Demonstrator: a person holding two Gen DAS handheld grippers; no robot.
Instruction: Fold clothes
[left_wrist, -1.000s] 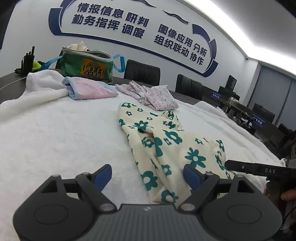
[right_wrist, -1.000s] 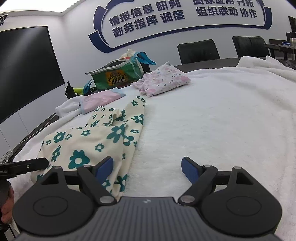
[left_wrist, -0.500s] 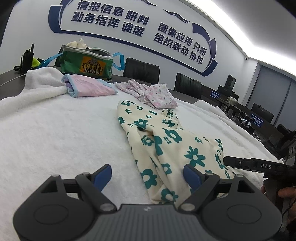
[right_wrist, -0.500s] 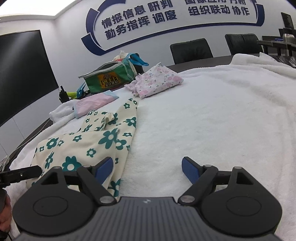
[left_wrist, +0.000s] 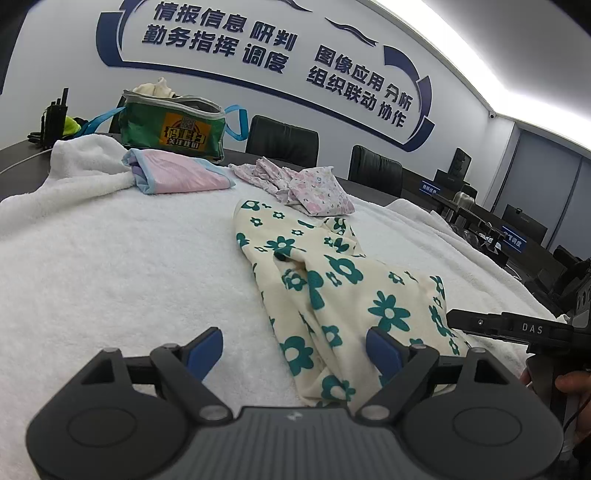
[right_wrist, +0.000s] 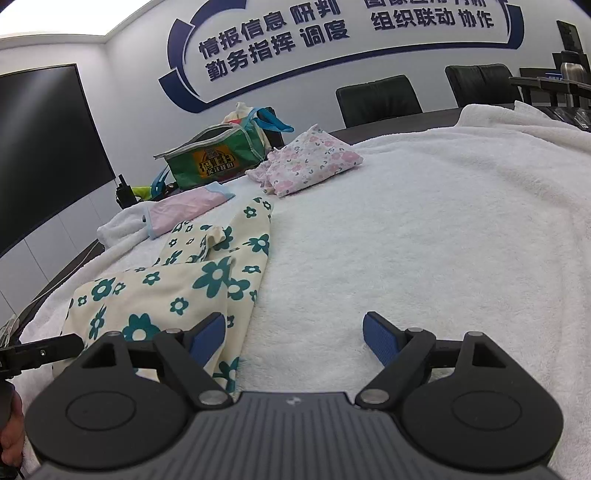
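**Both grippers dropped lower, nothing grabbed yet**

The floral garment (left_wrist: 332, 291) is crumpled on the white blanket (left_wrist: 110, 266), its hem near the blanket's front edge. Over the last second I've brought both tools down toward it. My left gripper (left_wrist: 295, 350) is spread wide over the hem and holds nothing; my right gripper (right_wrist: 294, 338) is just as wide, its left finger over the cloth's side edge. I reckon pinching comes next. The folded pink piece (left_wrist: 177, 177) sits at the far edge.

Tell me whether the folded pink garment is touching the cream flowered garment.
Apart. The left wrist view shows bare white towel between the folded pink garment and the cream flowered garment; the right wrist view shows a narrower gap.
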